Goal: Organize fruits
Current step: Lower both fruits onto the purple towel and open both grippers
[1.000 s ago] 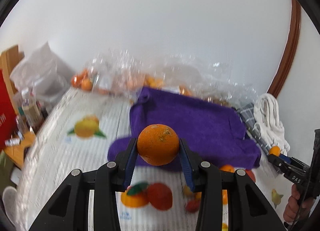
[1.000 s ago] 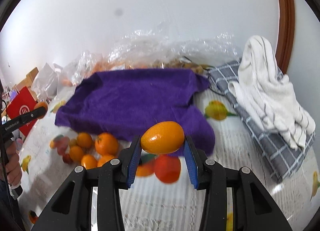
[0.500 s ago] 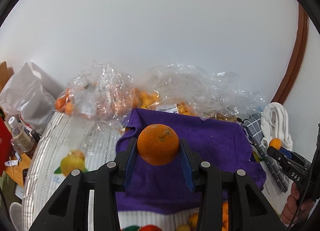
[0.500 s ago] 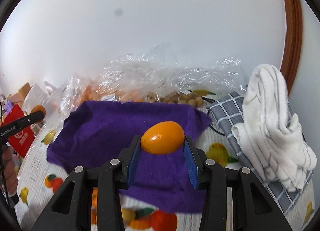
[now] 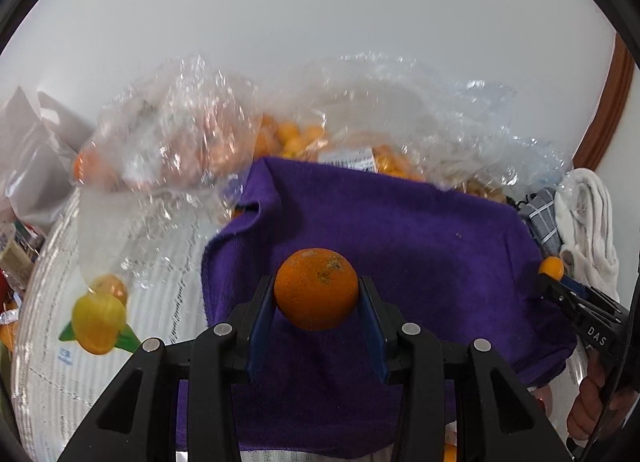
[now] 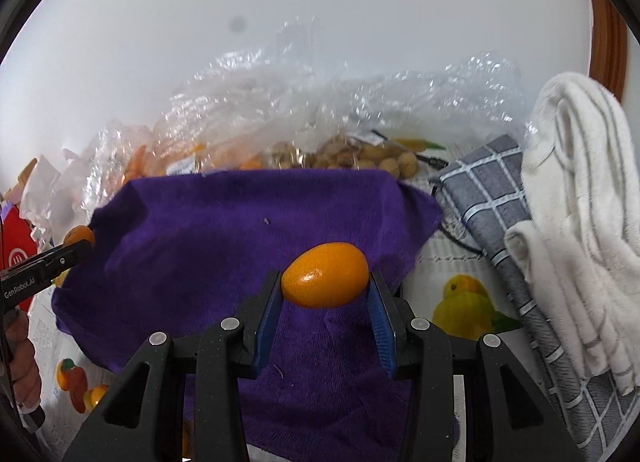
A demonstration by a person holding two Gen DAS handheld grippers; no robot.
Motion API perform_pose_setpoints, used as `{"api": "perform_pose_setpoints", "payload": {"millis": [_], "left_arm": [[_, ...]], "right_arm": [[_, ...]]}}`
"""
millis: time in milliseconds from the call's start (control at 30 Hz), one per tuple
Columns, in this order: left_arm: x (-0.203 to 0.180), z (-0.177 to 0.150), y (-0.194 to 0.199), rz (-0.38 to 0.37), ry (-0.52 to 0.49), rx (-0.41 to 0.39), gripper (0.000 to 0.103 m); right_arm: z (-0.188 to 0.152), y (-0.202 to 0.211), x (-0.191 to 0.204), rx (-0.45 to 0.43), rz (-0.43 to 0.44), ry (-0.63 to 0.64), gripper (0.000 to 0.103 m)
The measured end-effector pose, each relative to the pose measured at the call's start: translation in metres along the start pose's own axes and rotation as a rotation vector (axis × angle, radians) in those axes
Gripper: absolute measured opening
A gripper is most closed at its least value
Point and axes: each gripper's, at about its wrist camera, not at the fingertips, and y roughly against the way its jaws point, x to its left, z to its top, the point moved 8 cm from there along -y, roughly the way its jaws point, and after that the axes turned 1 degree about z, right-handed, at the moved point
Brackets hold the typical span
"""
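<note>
Orange (image 5: 316,288): round, pitted | kumquat (image 6: 325,275): oval, glossy | cloth (image 6: 200,238): purple terry

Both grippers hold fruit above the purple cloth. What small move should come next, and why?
Probably carry both a little further toward the bags at the back. The left gripper holds a round orange, the right gripper an oval kumquat. Both hang over the purple cloth, short of the clear bags that hold similar fruit.
</note>
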Motion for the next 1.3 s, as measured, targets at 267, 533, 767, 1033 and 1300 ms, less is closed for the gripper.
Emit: {"api": "perform_pose_setpoints", "payload": {"millis": [267, 533, 767, 1033, 1300], "left_arm": [[-0.003, -0.005, -0.011, 0.004, -0.016, 0.028, 0.039], [-0.004, -0.01, -0.02, 0.01, -0.025, 0.062, 0.039], [-0.009, -0.013, -0.028, 0.021, -0.038, 0.084, 0.039], [-0.011, -0.015, -0.032, 0.033, -0.054, 0.095, 0.039], [-0.013, -0.017, -0.034, 0.042, -0.069, 0.103, 0.039]], "right_arm": [[-0.007, -0.011, 0.001, 0.034, -0.011, 0.021, 0.042], [-0.012, -0.017, 0.002, 0.06, -0.015, 0.027, 0.042], [-0.016, -0.022, 0.005, 0.083, -0.02, 0.043, 0.042], [-0.019, -0.023, 0.008, 0.09, -0.024, 0.057, 0.042], [-0.02, -0.023, 0.013, 0.087, -0.025, 0.073, 0.052]]}}
